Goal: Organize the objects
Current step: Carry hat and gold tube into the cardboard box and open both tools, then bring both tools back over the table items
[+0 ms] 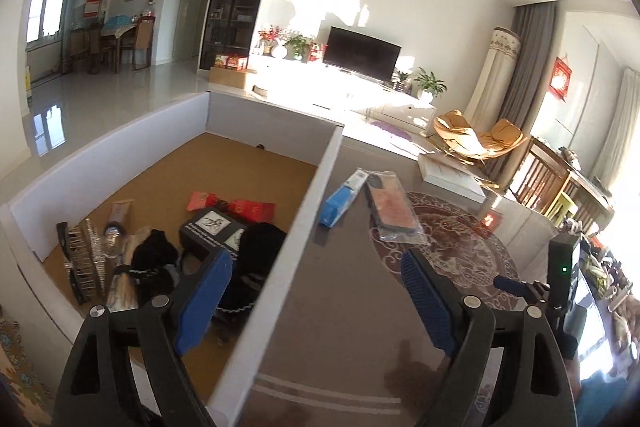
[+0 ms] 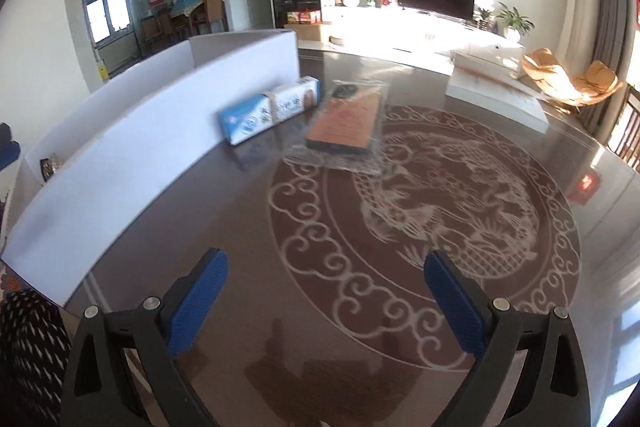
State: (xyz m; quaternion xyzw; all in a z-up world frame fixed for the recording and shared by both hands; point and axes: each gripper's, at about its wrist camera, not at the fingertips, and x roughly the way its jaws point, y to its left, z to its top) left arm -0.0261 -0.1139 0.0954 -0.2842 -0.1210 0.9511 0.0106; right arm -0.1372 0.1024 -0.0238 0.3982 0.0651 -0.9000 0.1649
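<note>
A white-walled box [image 1: 312, 203] with a brown floor sits on the glossy brown table [image 1: 344, 327] and holds black socks [image 1: 256, 267], a dark card box [image 1: 212, 227], red packets [image 1: 248, 209], a tube and a comb. My left gripper [image 1: 316, 267] is open and straddles the box's right wall, nothing between its blue pads. On the table beyond lie a blue-and-white carton [image 1: 340, 201] [image 2: 270, 109] and an orange phone case in clear wrap [image 1: 394, 213] [image 2: 346, 125]. My right gripper [image 2: 326, 267] hovers open and empty over the table's dragon pattern, short of both items.
A flat white box [image 2: 496, 87] lies at the table's far right edge. The white box wall [image 2: 132, 155] runs along the left in the right wrist view. The other gripper's black body [image 1: 560, 275] shows at the right in the left wrist view. A patterned sleeve [image 2: 28, 355] is at lower left.
</note>
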